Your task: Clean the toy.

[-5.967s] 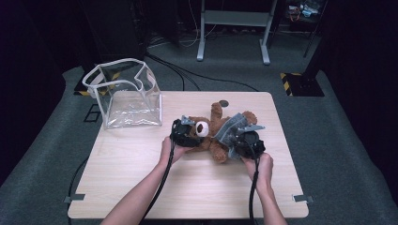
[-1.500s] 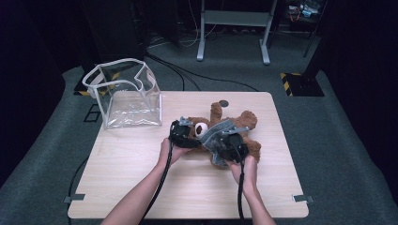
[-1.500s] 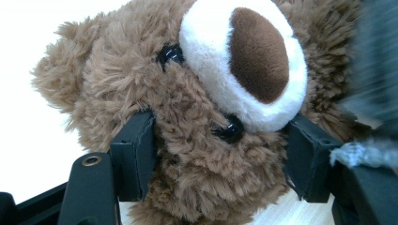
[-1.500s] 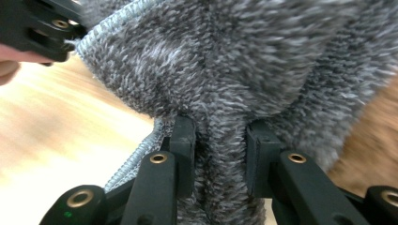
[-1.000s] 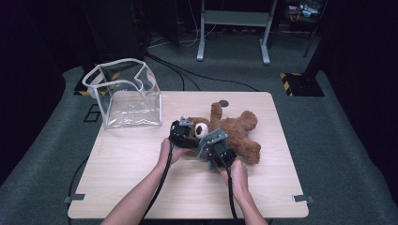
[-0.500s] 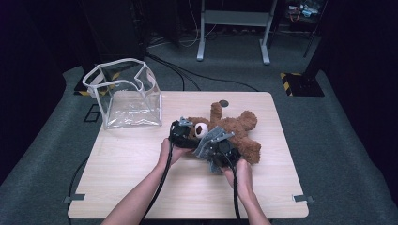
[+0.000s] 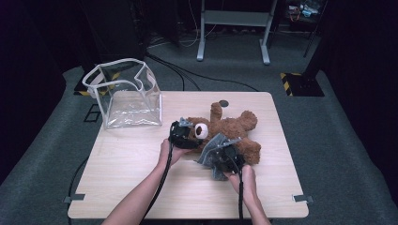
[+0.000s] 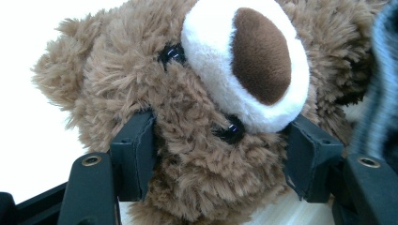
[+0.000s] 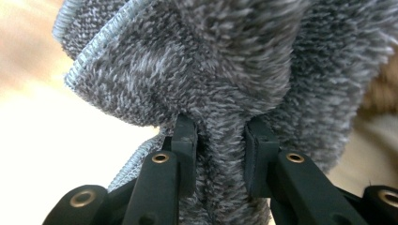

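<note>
step: wiping teddy bear (image 7: 230, 131) at frame centre on counter | left fingers (image 8: 220, 154) clamp its head — right fingers (image 9: 220, 159) pinch grey cloth (image 7: 213, 152) | next: drag cloth over belly

A clear plastic bag (image 7: 124, 96) stands open on the table's (image 7: 141, 187) far-left corner.
</note>
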Demonstrator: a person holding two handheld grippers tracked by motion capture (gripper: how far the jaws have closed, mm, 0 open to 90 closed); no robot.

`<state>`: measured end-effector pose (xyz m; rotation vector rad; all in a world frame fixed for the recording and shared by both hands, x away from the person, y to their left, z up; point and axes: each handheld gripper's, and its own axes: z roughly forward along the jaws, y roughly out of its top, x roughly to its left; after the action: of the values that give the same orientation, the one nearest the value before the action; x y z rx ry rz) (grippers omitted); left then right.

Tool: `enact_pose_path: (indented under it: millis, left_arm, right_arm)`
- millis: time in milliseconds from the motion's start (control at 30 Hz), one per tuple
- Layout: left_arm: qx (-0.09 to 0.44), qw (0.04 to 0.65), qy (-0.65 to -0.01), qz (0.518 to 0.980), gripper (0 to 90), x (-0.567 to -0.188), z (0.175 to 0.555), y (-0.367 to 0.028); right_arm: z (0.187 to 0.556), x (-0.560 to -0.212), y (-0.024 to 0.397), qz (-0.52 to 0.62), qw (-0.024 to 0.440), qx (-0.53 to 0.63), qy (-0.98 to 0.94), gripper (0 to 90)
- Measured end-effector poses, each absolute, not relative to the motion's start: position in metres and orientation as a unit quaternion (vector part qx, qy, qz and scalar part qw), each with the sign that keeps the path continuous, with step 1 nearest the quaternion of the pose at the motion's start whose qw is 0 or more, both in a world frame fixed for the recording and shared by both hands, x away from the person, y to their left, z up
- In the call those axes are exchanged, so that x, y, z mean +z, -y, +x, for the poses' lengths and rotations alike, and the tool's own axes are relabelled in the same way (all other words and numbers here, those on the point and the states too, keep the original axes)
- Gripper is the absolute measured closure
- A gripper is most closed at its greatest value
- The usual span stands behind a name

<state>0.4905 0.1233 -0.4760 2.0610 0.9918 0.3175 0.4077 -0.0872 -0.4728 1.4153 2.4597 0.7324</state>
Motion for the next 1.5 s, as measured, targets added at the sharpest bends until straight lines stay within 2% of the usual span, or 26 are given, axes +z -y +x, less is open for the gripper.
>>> enact_pose_path:
  millis: [133, 233, 633, 1167, 1367, 1500]
  left_arm:
    - [0.128, 0.405, -0.394, 0.815, 33.9, -0.476, 0.49, -0.123]
    - [0.133, 0.404, -0.393, 0.815, 33.7, -0.475, 0.49, -0.122]
    - [0.152, 0.399, -0.388, 0.817, 31.6, -0.471, 0.484, -0.121]
    - [0.157, 0.408, -0.389, 0.811, 26.8, -0.462, 0.471, -0.122]
    - [0.161, 0.409, -0.389, 0.81, 25.7, -0.462, 0.466, -0.121]
    - [0.16, 0.416, -0.391, 0.805, 25.2, -0.462, 0.461, -0.121]
  right_arm:
    - [0.396, -0.466, 0.106, 0.486, 0.114, 0.272, -0.823, 70.2]
    - [0.389, -0.453, 0.124, 0.501, 0.139, 0.305, -0.798, 70.1]
    - [0.389, -0.426, 0.178, 0.552, 0.211, 0.33, -0.736, 68.9]
    - [0.392, -0.426, 0.231, 0.607, 0.265, 0.31, -0.683, 68.7]
    - [0.39, -0.44, 0.252, 0.632, 0.268, 0.284, -0.67, 68.5]
    - [0.39, -0.451, 0.258, 0.645, 0.254, 0.277, -0.666, 68.4]
